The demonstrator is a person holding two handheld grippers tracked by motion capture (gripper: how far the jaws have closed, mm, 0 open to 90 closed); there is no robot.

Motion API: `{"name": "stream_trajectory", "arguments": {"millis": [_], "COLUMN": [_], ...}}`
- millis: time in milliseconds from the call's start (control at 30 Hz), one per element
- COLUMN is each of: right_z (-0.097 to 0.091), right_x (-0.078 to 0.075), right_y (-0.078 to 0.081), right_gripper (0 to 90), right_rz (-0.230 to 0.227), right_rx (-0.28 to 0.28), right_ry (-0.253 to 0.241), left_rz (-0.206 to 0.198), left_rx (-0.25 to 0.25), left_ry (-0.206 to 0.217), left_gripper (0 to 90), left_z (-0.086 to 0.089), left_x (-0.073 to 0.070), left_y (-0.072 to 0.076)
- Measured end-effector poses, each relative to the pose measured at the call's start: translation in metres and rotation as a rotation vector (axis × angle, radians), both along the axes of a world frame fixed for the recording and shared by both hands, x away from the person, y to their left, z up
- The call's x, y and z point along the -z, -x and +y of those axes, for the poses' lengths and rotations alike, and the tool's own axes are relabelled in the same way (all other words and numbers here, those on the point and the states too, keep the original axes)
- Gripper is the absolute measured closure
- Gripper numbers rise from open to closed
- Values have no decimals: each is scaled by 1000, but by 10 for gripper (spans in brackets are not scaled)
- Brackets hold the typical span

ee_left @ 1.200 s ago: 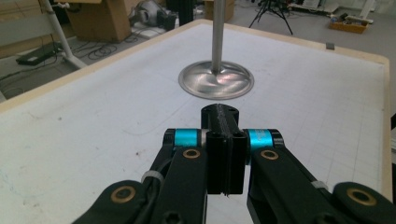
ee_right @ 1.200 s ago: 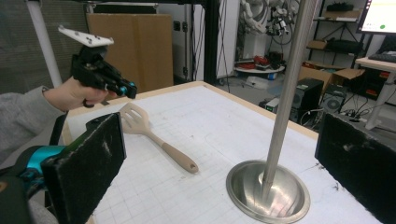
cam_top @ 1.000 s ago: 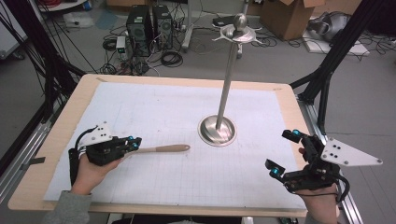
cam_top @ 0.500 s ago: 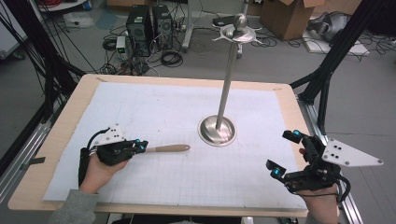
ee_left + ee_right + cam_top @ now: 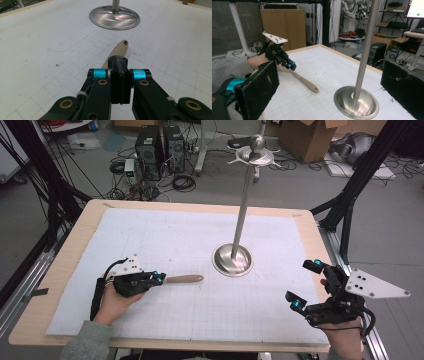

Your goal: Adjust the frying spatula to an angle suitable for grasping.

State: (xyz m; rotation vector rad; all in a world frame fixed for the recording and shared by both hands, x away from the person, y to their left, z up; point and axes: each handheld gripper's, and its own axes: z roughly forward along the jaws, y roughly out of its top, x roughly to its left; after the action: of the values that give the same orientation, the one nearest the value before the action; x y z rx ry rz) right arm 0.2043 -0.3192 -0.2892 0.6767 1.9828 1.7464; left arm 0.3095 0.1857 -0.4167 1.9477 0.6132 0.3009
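Table: a wooden table (image 5: 60,270) was covered by a white grid mat (image 5: 165,245); no words could be read on the mat or on the tools.
Stand: a shiny metal stand (image 5: 232,259) with a round base stood on the mat a little to 2 o'clock of the middle, and its tall pole (image 5: 245,205) went straight up to a ball top.
Spoon handle: a wooden handle (image 5: 184,279) with a small hole at its tip lay flat on the mat, at 8 o'clock from the stand's base, with its free tip pointing to 3 o'clock.
Left gripper: the left gripper (image 5: 156,279) was at the 8 o'clock part of the mat, with its jaws pressed tight on the near end of the wooden handle.
Right gripper: the right gripper (image 5: 306,283) was at the 4 o'clock corner of the table, with its jaws spread wide and nothing between them.
Floor: black computer boxes (image 5: 160,145) and tangled cables lay on the floor at 12 o'clock; any writing on them was too small to read.
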Motion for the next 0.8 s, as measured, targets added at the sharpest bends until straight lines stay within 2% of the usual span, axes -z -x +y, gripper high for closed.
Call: {"name": "stream_trajectory", "arguments": {"millis": [300, 400, 533, 667, 800], "right_z": [0, -1, 0, 0, 0], "right_x": [1, 1, 1, 2, 2], "right_y": [-1, 0, -1, -1, -2], "right_gripper": [7, 8, 8, 8, 8], "right_rz": [4, 7, 1, 8, 6], "right_rx": [-4, -3, -6, -10, -9], "right_ry": [-1, -1, 1, 2, 3], "left_rz": [23, 32, 45, 44, 48], "left_rx": [10, 14, 21, 30, 22], "left_ry": [-22, -55, -63, -91, -94], "left_gripper": [896, 896, 896, 896, 897], "left_z": [-14, -21, -27, -31, -32], "left_x": [10, 16, 20, 24, 26], "left_y": [-4, -6, -7, -7, -7]}}
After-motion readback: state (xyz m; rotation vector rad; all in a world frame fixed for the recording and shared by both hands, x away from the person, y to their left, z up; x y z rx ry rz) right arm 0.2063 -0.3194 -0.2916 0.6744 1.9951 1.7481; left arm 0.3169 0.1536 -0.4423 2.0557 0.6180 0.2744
